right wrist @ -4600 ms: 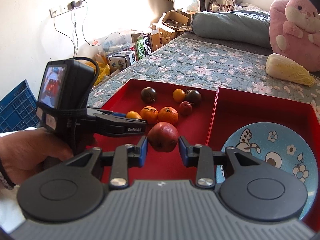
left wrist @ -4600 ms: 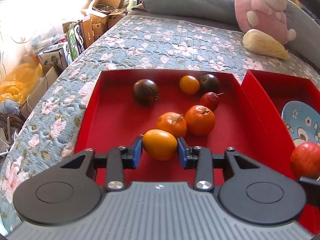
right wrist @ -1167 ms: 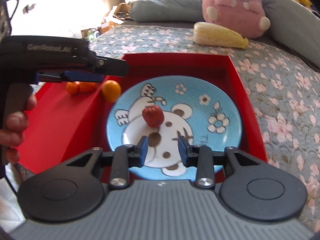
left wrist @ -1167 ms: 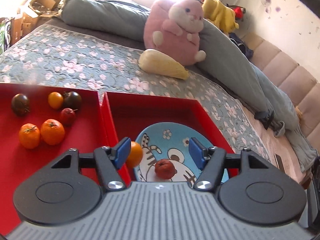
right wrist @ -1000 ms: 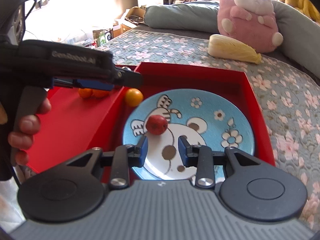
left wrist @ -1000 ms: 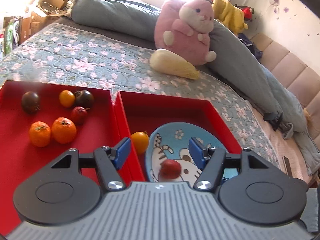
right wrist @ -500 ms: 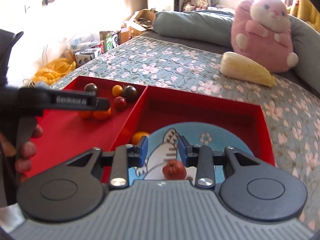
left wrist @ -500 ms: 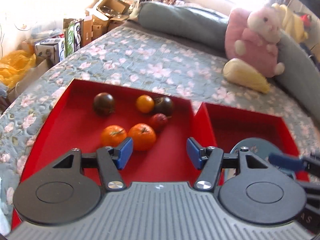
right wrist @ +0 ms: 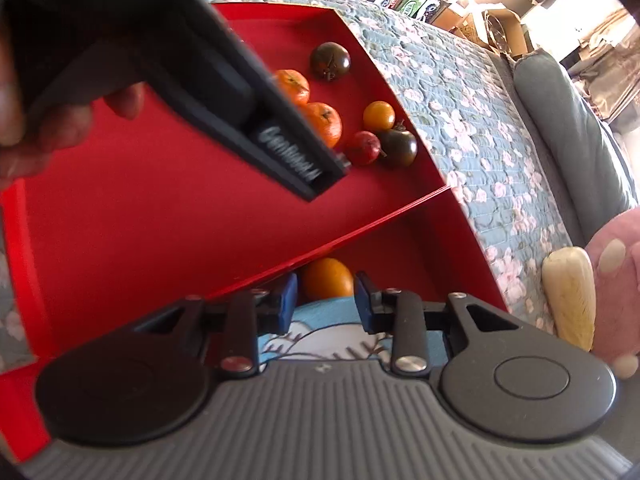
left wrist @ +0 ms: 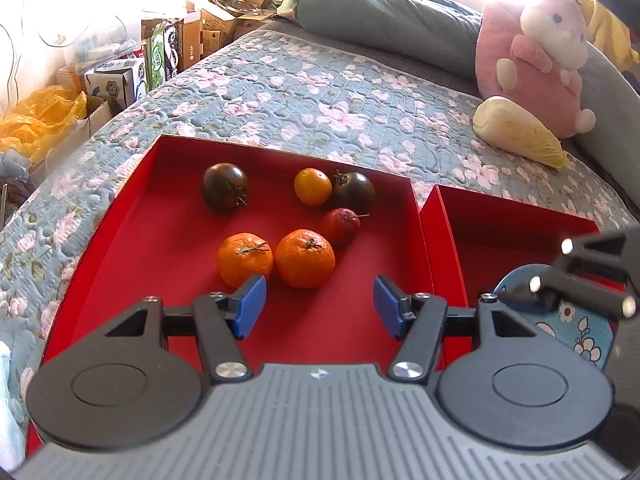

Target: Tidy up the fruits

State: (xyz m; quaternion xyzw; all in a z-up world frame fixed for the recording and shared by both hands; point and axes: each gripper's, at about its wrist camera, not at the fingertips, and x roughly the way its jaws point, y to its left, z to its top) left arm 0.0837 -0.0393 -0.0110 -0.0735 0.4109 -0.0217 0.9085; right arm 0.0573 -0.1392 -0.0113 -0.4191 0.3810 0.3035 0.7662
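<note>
My left gripper (left wrist: 318,306) hangs open and empty over the left red tray (left wrist: 140,240), just short of two tangerines (left wrist: 305,258). Farther back lie a small red fruit (left wrist: 340,226), a yellow-orange fruit (left wrist: 313,187) and two dark tomatoes (left wrist: 225,186). The right red tray (left wrist: 500,248) holds a blue cartoon plate (left wrist: 576,332). In the right wrist view my right gripper (right wrist: 325,304) is rolled over and its narrow jaws are closing. An orange fruit (right wrist: 326,278) lies beside the plate (right wrist: 320,332), seen in the gap past the pads, not pressed. The plate's middle is hidden.
The trays sit on a floral quilt (left wrist: 320,92). A pink plush toy (left wrist: 536,60) and a pale cabbage (left wrist: 520,132) lie at the back right, with a grey pillow (left wrist: 380,24) behind. Cardboard boxes (left wrist: 168,52) and a yellow bag (left wrist: 40,116) stand beyond the bed's left edge.
The left gripper let go of the orange fruit and swung left over the left tray. The right gripper rolled hard and moved to that orange fruit; the red fruit on the plate left view.
</note>
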